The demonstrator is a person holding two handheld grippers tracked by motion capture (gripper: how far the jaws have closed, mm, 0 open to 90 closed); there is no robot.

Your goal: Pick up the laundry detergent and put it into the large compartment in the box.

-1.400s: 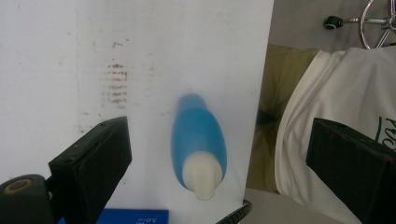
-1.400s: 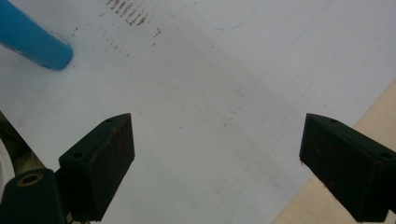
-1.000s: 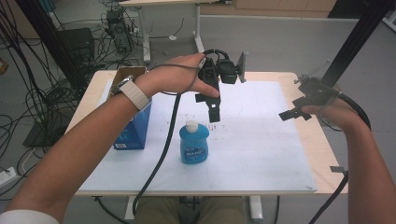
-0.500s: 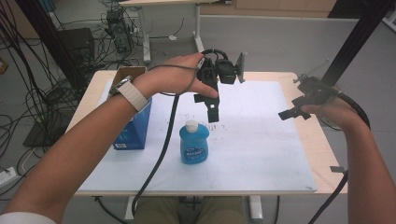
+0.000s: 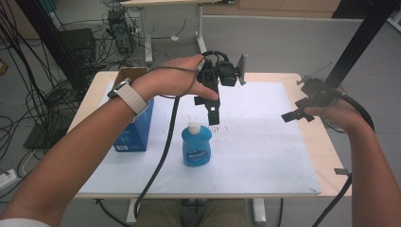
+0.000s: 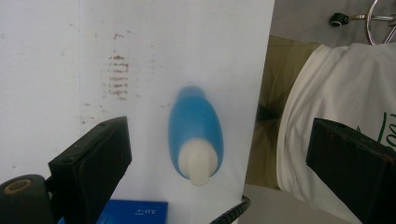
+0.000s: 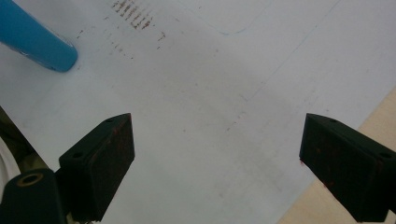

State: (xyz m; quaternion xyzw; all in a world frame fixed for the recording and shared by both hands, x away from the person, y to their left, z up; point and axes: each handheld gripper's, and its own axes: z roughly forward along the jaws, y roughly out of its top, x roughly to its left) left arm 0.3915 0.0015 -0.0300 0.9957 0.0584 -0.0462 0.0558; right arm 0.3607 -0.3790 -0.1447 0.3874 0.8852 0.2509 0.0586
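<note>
Left gripper (image 5: 211,109) | unchanged, hovers wide open at bottle's (image 5: 196,144) 12 o'clock (approach pending) | right gripper (image 5: 297,115) open, idle

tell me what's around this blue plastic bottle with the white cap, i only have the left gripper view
Observer: In the high view the blue plastic bottle with the white cap stands upright on the white mat, with a blue cardboard box to its left, apart from it.
Operator: where's my left gripper relative to it
Observer: The left gripper hangs above and just behind the bottle, jaws pointing down and open, not touching it.
Operator: and the right one
Observer: The right gripper is held over the mat's right edge, well away from the bottle; its own view shows its jaws wide open over bare mat.
</note>
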